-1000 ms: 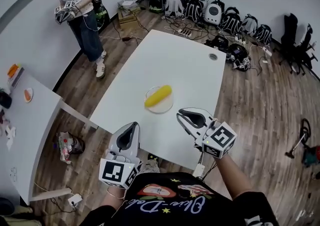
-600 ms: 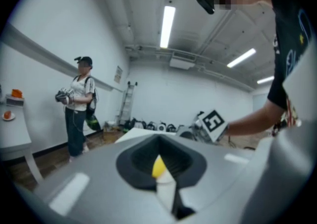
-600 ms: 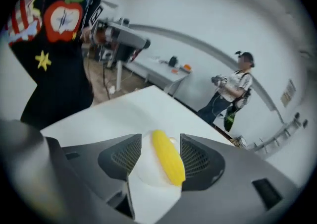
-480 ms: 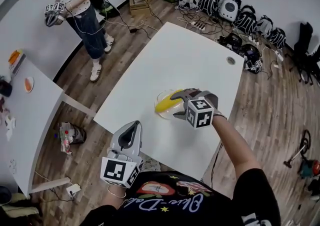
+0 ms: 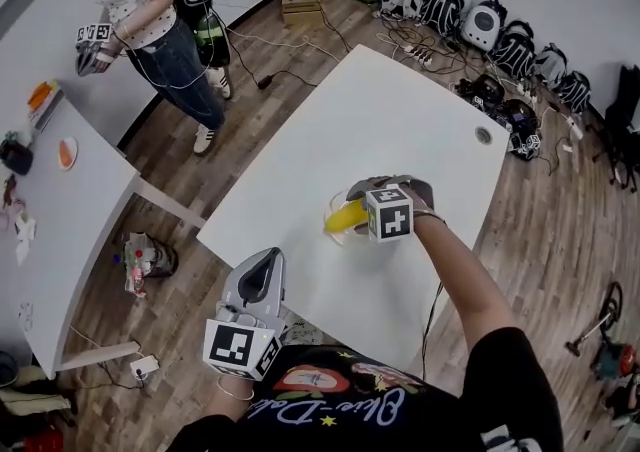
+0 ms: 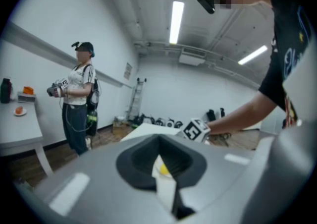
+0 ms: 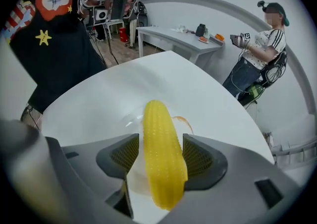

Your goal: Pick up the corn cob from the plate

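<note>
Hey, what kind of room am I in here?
Probably a lab or workroom set up for recording handling tasks: bare white tables, a row of backpacks along the wall, and a second person holding marker-cube grippers.

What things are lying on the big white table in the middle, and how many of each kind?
Corn cob: 1
Plate: 1
Total: 2
</note>
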The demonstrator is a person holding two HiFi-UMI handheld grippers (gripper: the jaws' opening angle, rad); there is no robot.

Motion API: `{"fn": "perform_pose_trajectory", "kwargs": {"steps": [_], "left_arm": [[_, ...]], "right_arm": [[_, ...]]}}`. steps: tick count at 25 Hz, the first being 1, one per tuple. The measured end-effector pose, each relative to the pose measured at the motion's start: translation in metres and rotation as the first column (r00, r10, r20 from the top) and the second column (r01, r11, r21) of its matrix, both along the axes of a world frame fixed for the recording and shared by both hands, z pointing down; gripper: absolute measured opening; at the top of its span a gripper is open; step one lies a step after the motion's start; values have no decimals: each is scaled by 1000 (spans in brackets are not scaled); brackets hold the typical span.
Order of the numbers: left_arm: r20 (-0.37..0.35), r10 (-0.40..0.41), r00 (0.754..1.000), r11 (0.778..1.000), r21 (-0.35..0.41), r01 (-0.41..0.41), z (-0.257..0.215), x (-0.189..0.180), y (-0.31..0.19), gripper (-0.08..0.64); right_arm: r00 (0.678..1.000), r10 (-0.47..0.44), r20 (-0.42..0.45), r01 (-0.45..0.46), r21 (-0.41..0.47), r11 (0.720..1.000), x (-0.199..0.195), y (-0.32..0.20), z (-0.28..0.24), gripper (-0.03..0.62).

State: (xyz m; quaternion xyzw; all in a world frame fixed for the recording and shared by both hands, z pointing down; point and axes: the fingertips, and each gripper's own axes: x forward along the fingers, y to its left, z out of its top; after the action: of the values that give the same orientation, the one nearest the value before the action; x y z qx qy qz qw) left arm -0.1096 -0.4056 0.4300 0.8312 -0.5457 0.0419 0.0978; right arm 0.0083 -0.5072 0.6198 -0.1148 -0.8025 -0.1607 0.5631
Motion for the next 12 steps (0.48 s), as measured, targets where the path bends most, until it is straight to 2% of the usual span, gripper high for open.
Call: {"fn": "perform_pose_trajectory", "kwargs": {"steps": [8, 12], "left_arm": [[-10, -38, 999, 999, -16, 38, 1, -14, -4, -14], [-8, -48, 999, 999, -9, 48, -3, -15, -4, -14]], "right_arm": [[996, -25, -84, 20, -62, 998, -5, -3, 14, 252], [984, -101, -146, 95, -49, 994, -8, 0, 16, 252]]}}
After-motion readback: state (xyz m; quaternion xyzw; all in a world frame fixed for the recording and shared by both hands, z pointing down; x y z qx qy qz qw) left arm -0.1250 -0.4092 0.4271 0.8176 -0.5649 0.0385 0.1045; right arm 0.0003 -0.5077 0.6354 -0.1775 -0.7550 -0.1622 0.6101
